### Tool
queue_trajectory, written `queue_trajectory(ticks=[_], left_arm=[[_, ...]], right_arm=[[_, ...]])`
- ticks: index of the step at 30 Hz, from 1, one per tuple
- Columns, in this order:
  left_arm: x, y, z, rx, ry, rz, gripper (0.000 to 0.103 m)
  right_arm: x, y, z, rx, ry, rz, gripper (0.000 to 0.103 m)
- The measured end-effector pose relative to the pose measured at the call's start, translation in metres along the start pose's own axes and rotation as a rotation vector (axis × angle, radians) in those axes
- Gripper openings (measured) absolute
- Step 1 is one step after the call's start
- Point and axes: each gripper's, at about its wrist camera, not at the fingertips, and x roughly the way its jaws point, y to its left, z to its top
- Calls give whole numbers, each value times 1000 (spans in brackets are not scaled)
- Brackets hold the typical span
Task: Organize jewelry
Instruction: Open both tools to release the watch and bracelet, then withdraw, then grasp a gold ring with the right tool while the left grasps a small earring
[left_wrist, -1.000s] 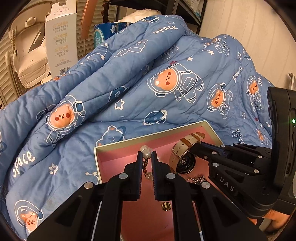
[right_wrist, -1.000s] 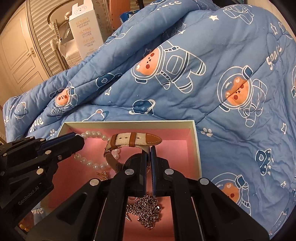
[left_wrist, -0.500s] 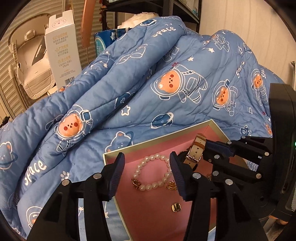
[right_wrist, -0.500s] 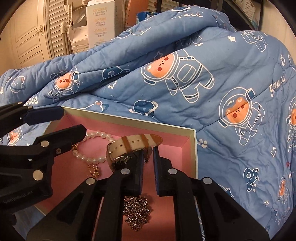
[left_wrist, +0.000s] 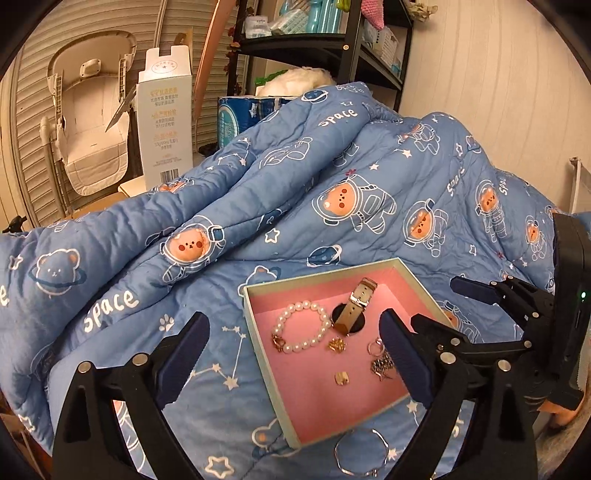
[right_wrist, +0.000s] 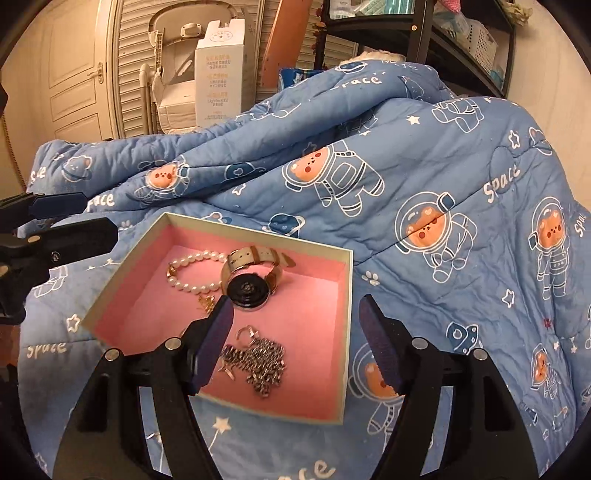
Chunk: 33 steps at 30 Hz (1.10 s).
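Below the pink box (left_wrist: 284, 417), a loose bangle (left_wrist: 361, 457) lies nearest the left gripper (left_wrist: 295, 354), whose jaws are opening around nothing.

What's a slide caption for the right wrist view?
Right gripper opening, empty, above pink tray holding watch.

Jewelry box (left_wrist: 255, 321) partly masked by gripper fingers

A dark fingertip (left_wrist: 402, 354) covers the silver chain's (left_wrist: 382, 367) right end; the thin bangle (left_wrist: 360, 456) near the box runs behind an arm. The small gold pieces (left_wrist: 341, 378) are too tiny to identify.
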Motion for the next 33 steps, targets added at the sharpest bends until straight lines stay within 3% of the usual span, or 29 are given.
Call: queue_trajectory(ticks=[6, 17, 20, 24, 31, 33], left_arm=[[-33, -6, -58, 21, 27, -1, 93], [-62, -12, -140, -13, 104, 13, 93], [-62, -16, -151, -3, 121, 20, 93], [-62, -22, -159, 22, 125, 33, 91], [-59, -43, -162, 88, 148, -49, 66], [-59, -50, -164, 105, 154, -75, 65]], right_arm=[[-39, 9, -52, 38, 37, 99, 70], [-71, 27, -135, 83, 95, 150, 68], [-69, 35, -143, 72, 110, 169, 61], [-64, 41, -145, 61, 122, 188, 44], [-52, 52, -139, 14, 131, 220, 38], [-47, 54, -136, 5, 137, 233, 37]])
